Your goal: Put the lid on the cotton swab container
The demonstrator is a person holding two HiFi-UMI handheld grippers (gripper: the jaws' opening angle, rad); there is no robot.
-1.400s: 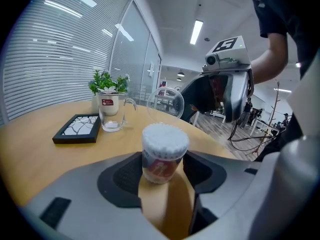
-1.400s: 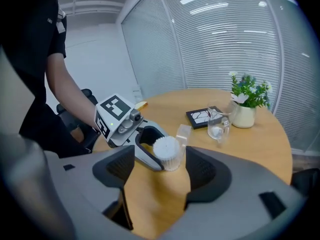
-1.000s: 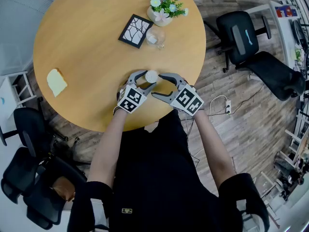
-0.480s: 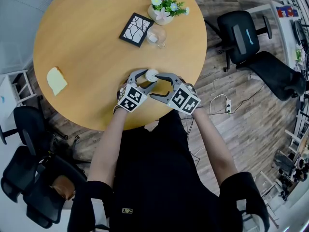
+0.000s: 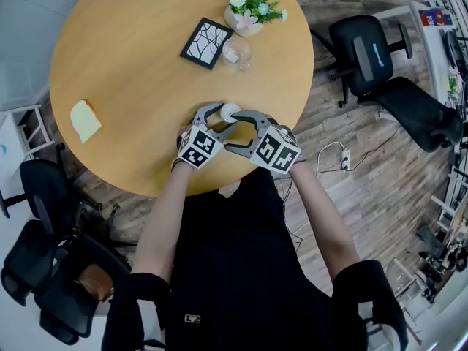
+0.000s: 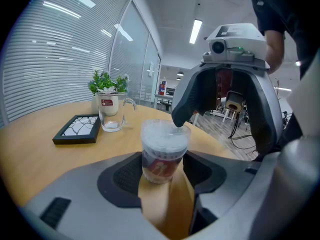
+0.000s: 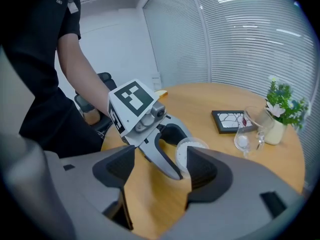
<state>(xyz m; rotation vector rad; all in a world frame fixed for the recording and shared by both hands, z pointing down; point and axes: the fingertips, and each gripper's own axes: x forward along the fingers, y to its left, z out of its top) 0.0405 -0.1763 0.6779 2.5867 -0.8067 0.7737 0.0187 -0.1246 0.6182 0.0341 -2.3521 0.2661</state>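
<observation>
The cotton swab container [image 5: 229, 111] is a small clear tub with a red label and a white top. It stands on the round wooden table [image 5: 131, 72] near its front edge. My left gripper [image 5: 223, 118] is shut on its sides, and the container [image 6: 163, 153] sits upright between the left pads. My right gripper [image 5: 232, 131] is open and reaches in from the right. One right fingertip [image 6: 181, 118] rests on the container's top rim. The white top [image 7: 185, 153] shows beside the right-hand pad. I cannot tell whether a clear lid sits on it.
A black picture frame [image 5: 205, 44], a clear glass mug [image 5: 236, 53] and a small flower pot [image 5: 248, 12] stand at the table's far side. A yellow pad [image 5: 85, 121] lies at the left. Black office chairs [image 5: 365, 50] stand beyond the right edge.
My right gripper has moved left and closed in on the container, so its jaws now overlap the left gripper's fingers. The left gripper and the container have stayed put.
</observation>
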